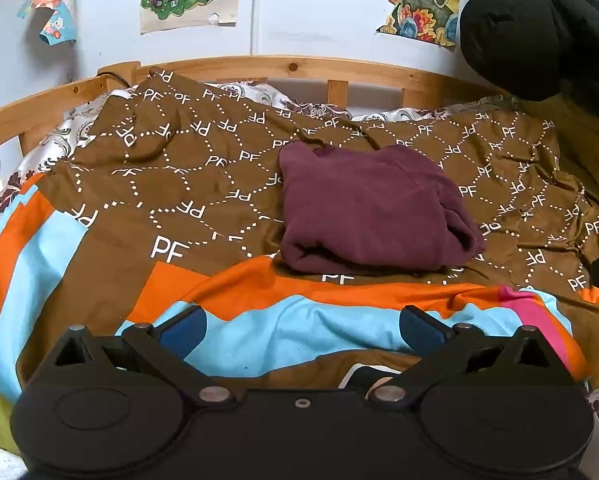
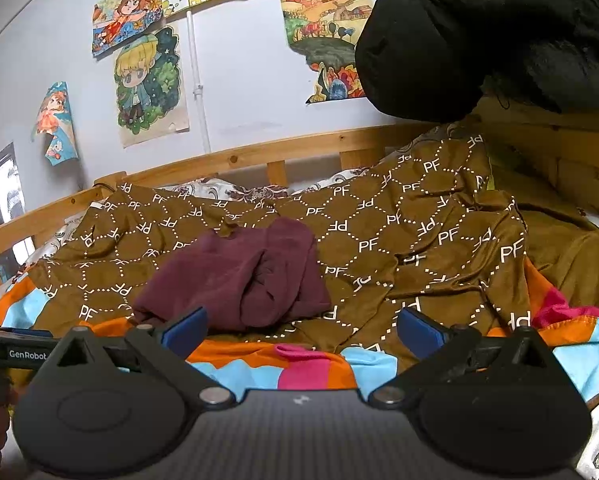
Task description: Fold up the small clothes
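Note:
A maroon garment (image 1: pixel 369 212) lies folded in a compact bundle on the brown patterned bedspread (image 1: pixel 179 168). It also shows in the right wrist view (image 2: pixel 239 280). My left gripper (image 1: pixel 302 330) is open and empty, hovering over the blue and orange part of the spread, short of the garment's near edge. My right gripper (image 2: pixel 302 330) is open and empty, just in front of the garment and slightly to its right. The left gripper's body (image 2: pixel 15 350) shows at the left edge of the right wrist view.
A wooden bed rail (image 1: pixel 299 68) runs along the back and left. A black padded jacket (image 1: pixel 539 28) hangs at the upper right, also seen in the right wrist view (image 2: pixel 479 32). Posters (image 2: pixel 147 84) hang on the wall.

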